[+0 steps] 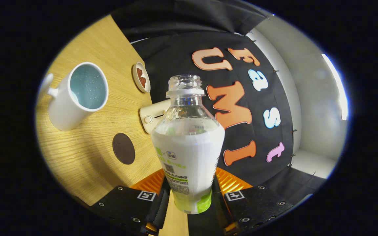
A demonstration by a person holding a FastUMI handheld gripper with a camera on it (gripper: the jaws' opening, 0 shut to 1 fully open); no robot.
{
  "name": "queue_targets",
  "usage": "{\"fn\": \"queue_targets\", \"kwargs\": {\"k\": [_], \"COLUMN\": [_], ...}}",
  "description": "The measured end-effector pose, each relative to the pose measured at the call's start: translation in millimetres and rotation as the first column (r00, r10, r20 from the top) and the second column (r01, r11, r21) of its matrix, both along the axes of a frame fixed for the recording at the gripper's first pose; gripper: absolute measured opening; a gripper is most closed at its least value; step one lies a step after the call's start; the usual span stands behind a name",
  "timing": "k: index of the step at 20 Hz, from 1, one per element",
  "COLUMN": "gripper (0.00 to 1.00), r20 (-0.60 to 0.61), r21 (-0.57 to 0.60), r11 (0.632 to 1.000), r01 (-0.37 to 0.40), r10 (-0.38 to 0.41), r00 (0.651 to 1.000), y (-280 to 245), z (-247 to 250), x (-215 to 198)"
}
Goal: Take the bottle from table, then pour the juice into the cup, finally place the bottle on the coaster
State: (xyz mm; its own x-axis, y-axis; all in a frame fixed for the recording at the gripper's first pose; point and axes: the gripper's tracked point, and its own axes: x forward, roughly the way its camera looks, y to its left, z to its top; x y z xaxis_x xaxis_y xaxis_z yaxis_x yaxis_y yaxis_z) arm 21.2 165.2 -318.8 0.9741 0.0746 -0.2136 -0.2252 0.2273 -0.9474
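Between the fingers: the tongs (190, 196) are closed on the bottle (189, 147), one finger pressing each side of its lower body.
Cup (77, 96): white mug, far left and well ahead of the tongs, standing on the bench; its inside is pale blue and its handle points away to the left.
Bench (87, 164): light wood-grain surface, seen tilted, stretching left of the left finger and beyond it.
Coaster (123, 148): dark round disc lying flat on the bench, just ahead and left of the left finger, between the cup and the bottle, touching neither.
Small dish (141, 77): shallow, pale, holding something reddish-brown, beyond the coaster near the bench's far edge.
Cream device (151, 116): pale boxy thing with a round knob, on the bench behind the bottle's shoulder and partly hidden by it.
Bottle: clear plastic, cap off, open neck pointing away from the tongs; white liquid fills it up to the shoulder; white and green label on the lower part.
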Motion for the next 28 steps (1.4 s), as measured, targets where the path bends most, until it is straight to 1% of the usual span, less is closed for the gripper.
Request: {"fn": "queue_targets", "kwargs": {"k": [4,8,15,28], "gripper": [0.62,0.61,0.61,0.62], "r20": [0.048,0.086,0.1,0.109], "r21": [-0.083,-0.175,-0.264,-0.294], "r11": [0.996,0.981,0.957,0.948], "r01": [-0.042,-0.084,-0.119,-0.117], "r10": [0.047,0.1,0.15,0.155], "r00": [0.998,0.991,0.984,0.982], "y": [11.5,22.5,28.9,24.9], "z": [4.6,7.1,5.0,6.6], "x": [-0.9,1.9,1.5,7.3]}}
